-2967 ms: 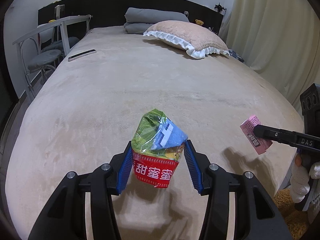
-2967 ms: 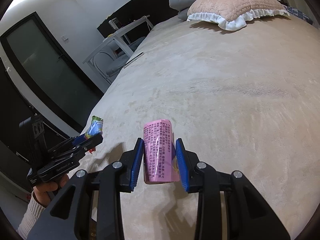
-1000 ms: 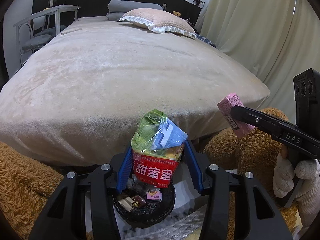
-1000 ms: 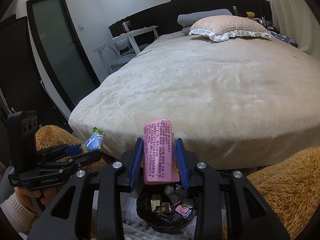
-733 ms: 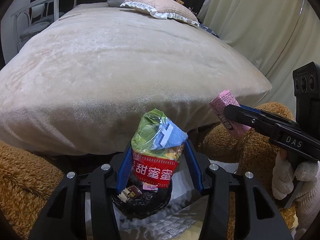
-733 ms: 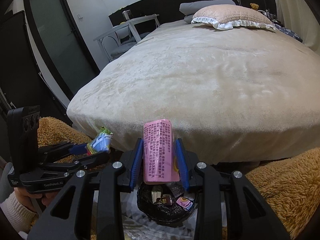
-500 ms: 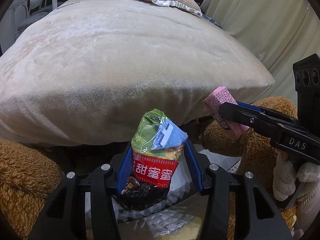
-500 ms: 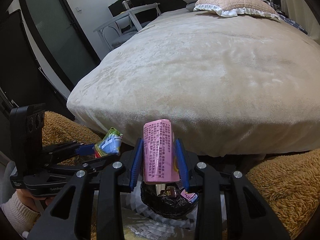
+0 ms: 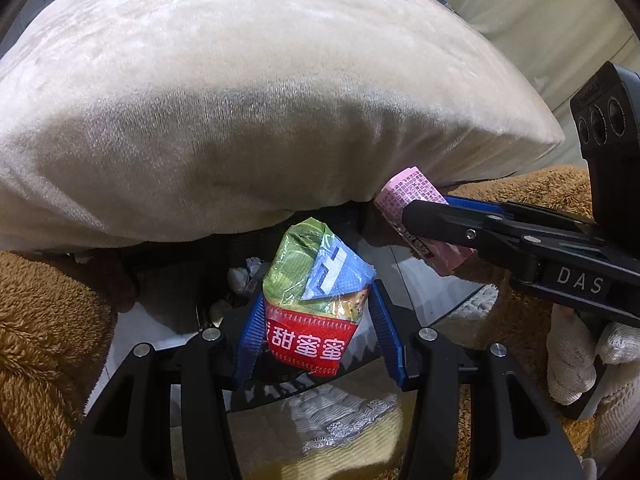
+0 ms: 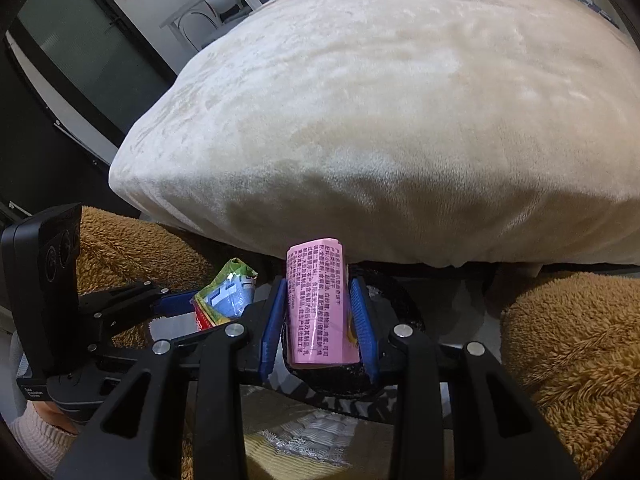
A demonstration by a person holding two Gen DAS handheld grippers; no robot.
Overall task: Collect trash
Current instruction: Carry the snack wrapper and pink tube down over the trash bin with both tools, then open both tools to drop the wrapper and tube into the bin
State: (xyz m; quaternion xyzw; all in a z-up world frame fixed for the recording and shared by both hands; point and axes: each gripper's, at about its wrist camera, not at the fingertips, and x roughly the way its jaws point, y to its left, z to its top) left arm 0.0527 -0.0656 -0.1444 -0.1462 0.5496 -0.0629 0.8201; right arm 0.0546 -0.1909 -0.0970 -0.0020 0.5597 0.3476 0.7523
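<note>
left gripper (image 9: 318,334): jaws grip snack bag (image 9: 316,284) | right gripper (image 10: 320,330): jaws grip pink wrapper (image 10: 318,308) | both over black bin (image 10: 394,308) on floor | beige bed (image 10: 380,120) behind, brown rug (image 10: 576,344) beside

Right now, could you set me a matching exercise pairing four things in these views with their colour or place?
Things:
1. snack bag
2. pink packet
3. bin
4. bedspread

Descriptions:
A. black-lined, on the floor below the grippers
B. cream, draped over the bed edge
C. red, green and blue, clamped in the left gripper
D. printed with dark text, clamped in the right gripper

Pairs: 1-C, 2-D, 3-A, 4-B
</note>
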